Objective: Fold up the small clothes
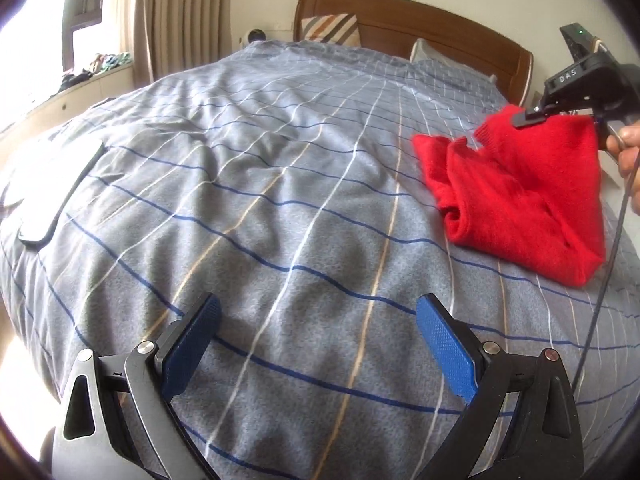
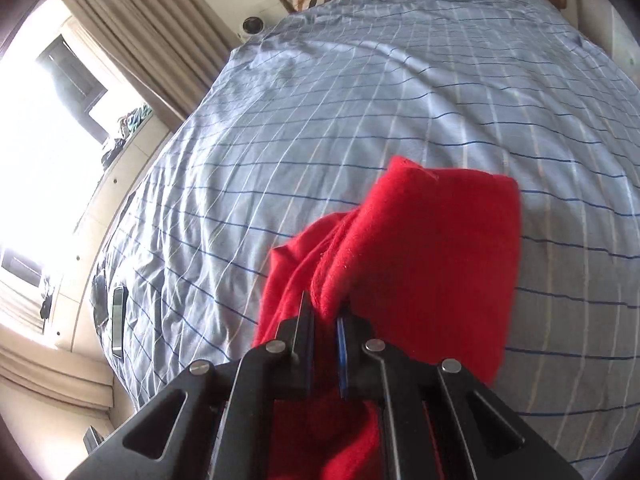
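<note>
A small red knitted garment (image 1: 520,196) lies partly folded on the right side of the bed, one edge lifted. My right gripper (image 1: 528,118) is shut on that raised edge and holds it above the bed. In the right wrist view the red garment (image 2: 432,248) hangs from my shut right gripper (image 2: 326,316) and drapes over the checked cover. My left gripper (image 1: 320,344) is open and empty, low over the bed's near side, well left of the garment.
The bed has a grey-blue checked cover (image 1: 260,184) and a wooden headboard (image 1: 400,20) with pillows. Flat dark devices (image 1: 52,200) lie near the bed's left edge. A window ledge with curtains (image 1: 180,12) runs along the left.
</note>
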{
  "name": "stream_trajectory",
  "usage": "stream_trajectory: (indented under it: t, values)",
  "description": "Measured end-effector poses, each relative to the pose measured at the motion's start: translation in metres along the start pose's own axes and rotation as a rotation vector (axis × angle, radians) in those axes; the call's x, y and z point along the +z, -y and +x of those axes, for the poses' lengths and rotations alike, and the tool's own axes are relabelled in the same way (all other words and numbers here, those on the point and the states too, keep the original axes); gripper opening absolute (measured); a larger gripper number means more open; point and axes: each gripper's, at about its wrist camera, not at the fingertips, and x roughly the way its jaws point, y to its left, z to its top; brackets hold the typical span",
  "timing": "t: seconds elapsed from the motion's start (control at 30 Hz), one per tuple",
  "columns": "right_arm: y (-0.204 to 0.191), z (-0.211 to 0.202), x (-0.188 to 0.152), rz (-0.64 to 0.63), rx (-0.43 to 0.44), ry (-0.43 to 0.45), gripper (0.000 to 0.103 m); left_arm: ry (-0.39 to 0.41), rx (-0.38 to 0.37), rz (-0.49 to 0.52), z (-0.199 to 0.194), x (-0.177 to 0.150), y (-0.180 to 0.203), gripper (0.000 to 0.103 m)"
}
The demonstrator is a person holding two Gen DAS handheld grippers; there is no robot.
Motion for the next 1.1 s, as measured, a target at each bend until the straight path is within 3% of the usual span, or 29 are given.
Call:
stream_trajectory:
  t: [0.1, 0.13, 0.17, 0.27, 0.33, 0.4, 0.5, 0.57, 0.7, 0.8, 0.97, 1.03, 1.1]
  values:
    - [-0.024, 0.037, -0.004, -0.036, -0.009, -0.036, 0.010, 0.004, 0.002, -0.016, -0.001, 0.000, -0.009, 0.099]
    - [-0.027, 0.048, -0.006, -0.033, 0.011, -0.053, 0.017, 0.006, 0.003, -0.017, -0.002, -0.001, -0.010, 0.099]
    - [-0.027, 0.059, -0.008, -0.013, 0.066, -0.079, 0.020, 0.006, 0.003, -0.018, -0.002, -0.001, -0.011, 0.099]
    - [-0.016, 0.072, -0.017, 0.145, 0.351, -0.162, 0.027, 0.005, -0.002, -0.026, -0.001, 0.000, -0.013, 0.099]
    - [-0.014, 0.054, -0.018, 0.148, 0.424, -0.136, 0.028, 0.007, -0.006, -0.031, -0.001, 0.001, -0.014, 0.099]
    - [-0.014, 0.024, -0.017, 0.060, 0.390, -0.075, 0.028, 0.009, -0.010, -0.038, -0.001, 0.001, -0.015, 0.099]
    - [-0.010, -0.014, -0.027, -0.121, 0.150, 0.006, 0.029, 0.009, -0.021, -0.057, -0.001, 0.002, -0.018, 0.099]
    - [-0.003, -0.017, -0.040, -0.198, 0.064, -0.006, 0.029, 0.007, -0.026, -0.065, 0.000, 0.003, -0.018, 0.099]
    - [-0.015, 0.026, -0.085, -0.289, 0.036, -0.075, 0.032, 0.005, -0.020, -0.051, 0.002, 0.003, -0.012, 0.099]
    - [-0.038, 0.049, -0.115, -0.370, 0.017, -0.031, 0.032, 0.013, -0.012, -0.027, -0.001, 0.000, -0.010, 0.099]
    - [-0.042, 0.003, -0.125, -0.381, 0.064, 0.066, 0.032, 0.011, -0.008, -0.008, -0.003, -0.003, -0.009, 0.099]
    - [-0.035, -0.022, -0.130, -0.415, -0.003, 0.127, 0.035, 0.009, -0.018, -0.005, -0.002, -0.002, -0.004, 0.099]
    - [-0.023, -0.024, -0.133, -0.418, -0.073, 0.126, 0.041, -0.006, -0.041, -0.003, 0.002, 0.002, 0.003, 0.099]
